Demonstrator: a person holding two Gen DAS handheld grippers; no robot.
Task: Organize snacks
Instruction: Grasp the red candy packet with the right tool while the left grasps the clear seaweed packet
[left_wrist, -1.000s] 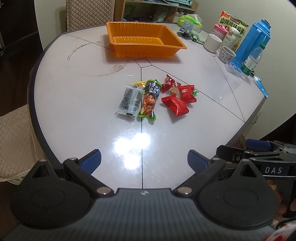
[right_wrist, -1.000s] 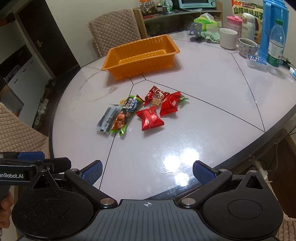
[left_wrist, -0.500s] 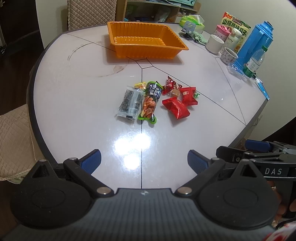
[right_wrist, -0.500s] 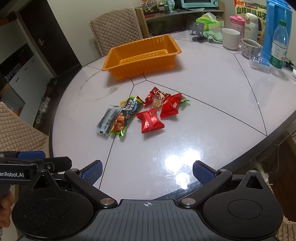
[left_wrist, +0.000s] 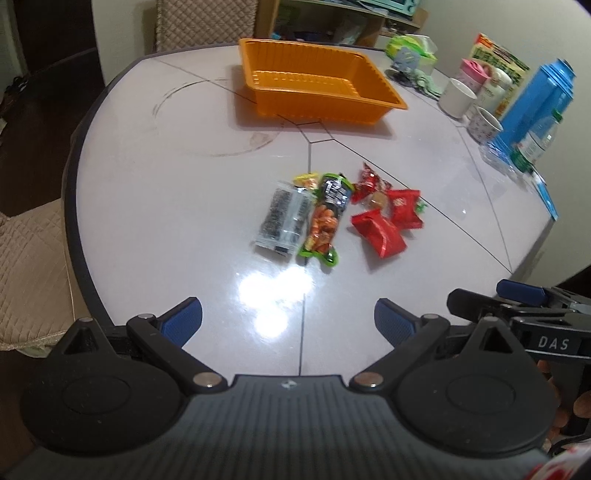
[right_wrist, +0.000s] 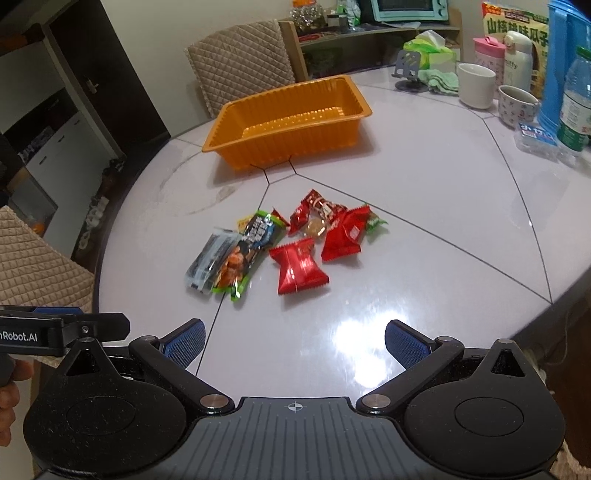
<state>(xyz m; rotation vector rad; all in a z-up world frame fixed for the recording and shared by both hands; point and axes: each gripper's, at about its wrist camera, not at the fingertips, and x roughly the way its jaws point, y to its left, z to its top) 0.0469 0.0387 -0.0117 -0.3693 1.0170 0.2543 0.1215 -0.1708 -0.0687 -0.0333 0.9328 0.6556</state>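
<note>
Nearest the cameras, the left gripper (left_wrist: 288, 321) and the right gripper (right_wrist: 295, 343) both hovered over the near edge of the table (right_wrist: 424, 192) with their blue-padded fingers spread wide apart and nothing between them. Beyond them, mid-table, the snacks lay in a loose cluster: a dark seaweed packet (right_wrist: 210, 258) touching a green-edged nut packet (right_wrist: 247, 251), and just beside these several red candy wrappers (right_wrist: 299, 266). Farthest off, the orange tray (right_wrist: 288, 122) stood empty, so by my judgement the sorting had not begun and every piece remained to be moved.
</note>
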